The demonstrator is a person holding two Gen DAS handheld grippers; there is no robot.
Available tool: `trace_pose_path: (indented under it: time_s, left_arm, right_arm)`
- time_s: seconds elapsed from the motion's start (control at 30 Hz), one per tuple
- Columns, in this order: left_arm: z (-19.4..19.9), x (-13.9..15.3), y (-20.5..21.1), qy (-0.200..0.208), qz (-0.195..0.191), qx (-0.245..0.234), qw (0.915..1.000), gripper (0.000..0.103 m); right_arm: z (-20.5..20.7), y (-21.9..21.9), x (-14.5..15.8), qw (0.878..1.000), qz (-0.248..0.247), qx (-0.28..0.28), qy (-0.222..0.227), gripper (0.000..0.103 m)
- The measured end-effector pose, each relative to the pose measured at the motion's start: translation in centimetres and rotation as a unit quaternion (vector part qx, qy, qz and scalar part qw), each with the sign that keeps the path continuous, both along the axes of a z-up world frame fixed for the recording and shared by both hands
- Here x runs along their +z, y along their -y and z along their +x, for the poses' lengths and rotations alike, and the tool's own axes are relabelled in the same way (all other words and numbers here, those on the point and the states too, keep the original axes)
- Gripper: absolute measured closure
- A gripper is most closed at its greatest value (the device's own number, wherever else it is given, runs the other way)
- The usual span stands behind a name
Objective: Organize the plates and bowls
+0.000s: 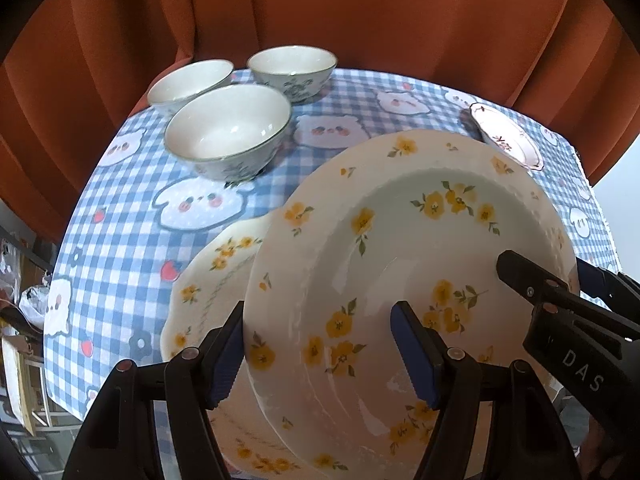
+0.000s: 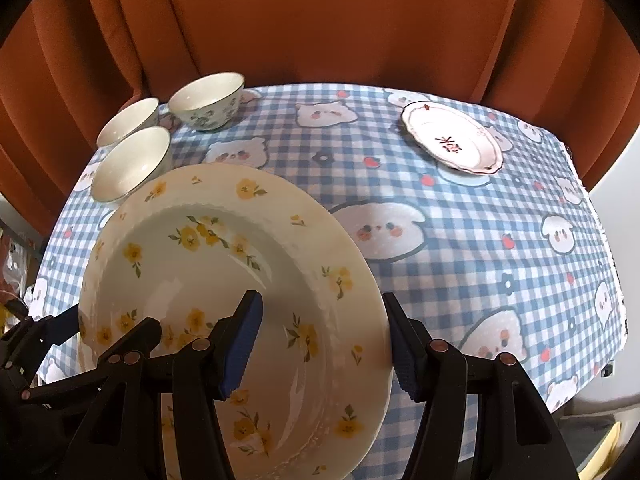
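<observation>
One checked tablecloth covers the table — rust curtain behind.

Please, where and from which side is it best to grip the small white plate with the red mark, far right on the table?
Grip the small plate by its wavy rim, at the near edge facing the grippers. It lies flat, alone on the checked cloth, and the shallow rim flares upward, probably leaving room for one finger beneath and one above. Nothing blocks that near side.

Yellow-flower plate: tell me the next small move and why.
Probably lower the plate onto the matching plate beneath it. Both grippers, left and right, clamp opposite rims, and it hangs tilted, partly over that one.
</observation>
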State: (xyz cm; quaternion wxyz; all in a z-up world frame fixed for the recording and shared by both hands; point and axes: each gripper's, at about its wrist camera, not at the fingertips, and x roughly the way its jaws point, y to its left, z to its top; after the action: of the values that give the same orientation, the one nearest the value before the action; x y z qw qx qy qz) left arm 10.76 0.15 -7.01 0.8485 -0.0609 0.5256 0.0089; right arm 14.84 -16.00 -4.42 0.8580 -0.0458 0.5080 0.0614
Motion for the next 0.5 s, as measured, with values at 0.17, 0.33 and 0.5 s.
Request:
trace_pose_path:
  time_s: [0.17, 0.33, 0.5]
  left_arm:
    - [-0.5, -1.3, -1.5, -0.017, -0.012, 0.005, 0.9998, 0.033]
    - [-0.6, -2.6, -2.5, -0.032, -0.021, 0.009, 0.9992, 0.032]
    - [-0.6, -3.7, -3.4, -0.046, -0.03, 0.014, 0.9984, 0.032]
  right_arm:
    - [-0.4, -1.7, -1.0, 1.0, -0.009, 0.005, -0.016, 0.039]
    - [-0.3, -3.0, -2.1, 0.999, -0.021, 0.013, -0.036, 0.039]
    - [0.0, -3.8, -3.3, 0.998, -0.029, 0.02, -0.057, 0.04]
